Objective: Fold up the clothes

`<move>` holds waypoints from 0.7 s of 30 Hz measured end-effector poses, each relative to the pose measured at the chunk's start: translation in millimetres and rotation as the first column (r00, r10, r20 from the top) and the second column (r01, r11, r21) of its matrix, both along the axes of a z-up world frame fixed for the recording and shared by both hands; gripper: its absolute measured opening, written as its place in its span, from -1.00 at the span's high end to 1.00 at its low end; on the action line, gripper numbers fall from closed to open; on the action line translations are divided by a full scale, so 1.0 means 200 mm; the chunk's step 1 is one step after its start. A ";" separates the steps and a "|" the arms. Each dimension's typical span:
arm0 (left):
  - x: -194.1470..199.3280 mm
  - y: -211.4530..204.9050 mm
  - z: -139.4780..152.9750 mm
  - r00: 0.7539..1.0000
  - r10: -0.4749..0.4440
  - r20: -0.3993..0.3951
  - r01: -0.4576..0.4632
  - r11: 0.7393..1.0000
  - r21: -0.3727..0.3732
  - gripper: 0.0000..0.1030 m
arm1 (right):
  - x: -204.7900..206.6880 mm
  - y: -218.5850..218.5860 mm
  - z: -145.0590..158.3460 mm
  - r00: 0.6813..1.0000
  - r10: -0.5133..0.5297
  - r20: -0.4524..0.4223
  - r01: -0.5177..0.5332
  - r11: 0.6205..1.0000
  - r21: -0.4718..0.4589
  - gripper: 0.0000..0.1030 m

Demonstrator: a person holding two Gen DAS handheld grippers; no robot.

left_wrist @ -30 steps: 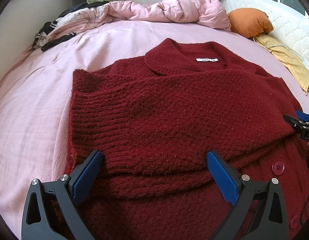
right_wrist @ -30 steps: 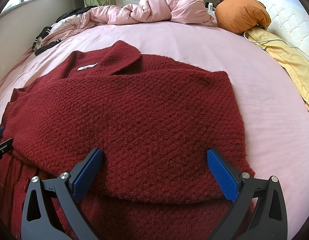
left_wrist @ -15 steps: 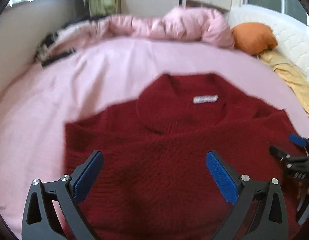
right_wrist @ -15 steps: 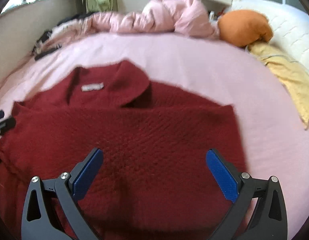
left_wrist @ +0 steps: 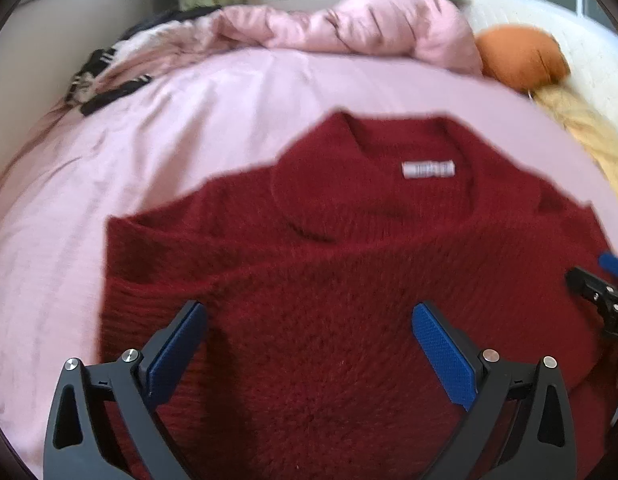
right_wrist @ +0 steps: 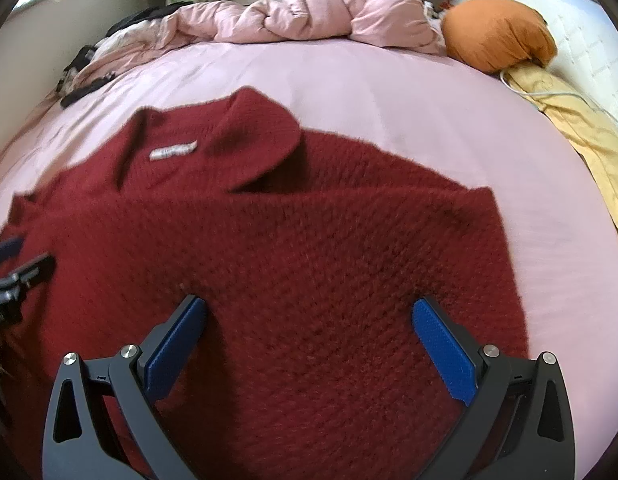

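A dark red knitted cardigan (left_wrist: pixel 349 264) lies flat on the pink bed sheet (left_wrist: pixel 149 132), collar and white label (left_wrist: pixel 428 169) at the far end, sleeves folded across its front. It also shows in the right wrist view (right_wrist: pixel 293 264). My left gripper (left_wrist: pixel 309 344) is open and empty over the cardigan's left half. My right gripper (right_wrist: pixel 309 344) is open and empty over its right half. Each gripper shows at the edge of the other's view: the right one (left_wrist: pixel 601 292) and the left one (right_wrist: pixel 13 276).
A bunched pink duvet (right_wrist: pixel 309 12) lies at the far end of the bed. An orange pillow (right_wrist: pixel 497 32) and a yellow cloth (right_wrist: pixel 581 132) with a white cable lie at the right. Dark clothes (left_wrist: pixel 105 88) lie at the far left by the wall.
Both grippers have drawn back and risen from the cardigan; more of the collar and bed sheet shows now. Both stay open and empty.
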State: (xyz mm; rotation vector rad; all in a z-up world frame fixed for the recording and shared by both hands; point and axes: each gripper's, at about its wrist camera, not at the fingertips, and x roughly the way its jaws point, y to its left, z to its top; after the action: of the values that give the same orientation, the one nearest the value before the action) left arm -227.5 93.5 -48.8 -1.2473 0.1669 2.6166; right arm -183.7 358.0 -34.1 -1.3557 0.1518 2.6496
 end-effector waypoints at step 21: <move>-0.10 -0.08 -0.10 1.000 -0.029 0.012 0.028 0.998 0.056 -1.00 | -0.12 0.09 0.02 0.999 0.011 -0.030 -0.010 0.999 0.042 -0.99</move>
State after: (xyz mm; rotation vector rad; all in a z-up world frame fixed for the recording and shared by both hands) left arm -246.9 77.2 -68.4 -1.2341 0.1083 2.5703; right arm -207.5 375.8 -30.1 -1.3072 0.0923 2.6671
